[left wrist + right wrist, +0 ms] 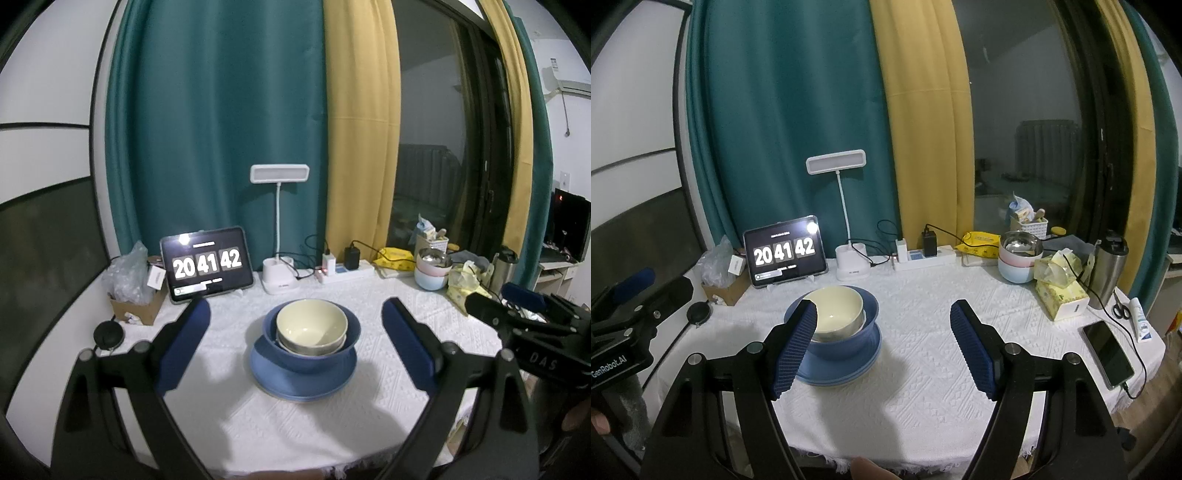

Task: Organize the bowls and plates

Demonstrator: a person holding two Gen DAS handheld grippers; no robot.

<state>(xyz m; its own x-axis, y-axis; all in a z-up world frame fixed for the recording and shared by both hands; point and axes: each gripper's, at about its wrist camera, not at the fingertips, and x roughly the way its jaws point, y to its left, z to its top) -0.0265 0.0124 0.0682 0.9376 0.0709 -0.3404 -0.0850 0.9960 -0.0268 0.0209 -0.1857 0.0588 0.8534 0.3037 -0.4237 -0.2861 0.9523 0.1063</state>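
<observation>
On the white tablecloth (295, 424) stands a stack: a cream bowl (312, 325) nested in a blue bowl (314, 356), which sits on blue plates (303, 384). A grey rim shows just under the cream bowl. My left gripper (295, 308) is open, with its fingers wide to either side of the stack, short of it and touching nothing. In the right wrist view the cream bowl (836, 308), blue bowl (849, 341) and plates (846, 373) sit left of centre. My right gripper (884, 310) is open and empty; its left finger (794, 347) overlaps the stack in the picture.
Along the back stand a tablet clock (785, 254), a white desk lamp (851, 266) and a power strip (925, 256). At back right are stacked pastel bowls with a steel bowl (1019, 258), a tissue box (1060, 291), a flask (1108, 269), scissors and a phone (1108, 352). A cardboard box (136, 302) is at the left.
</observation>
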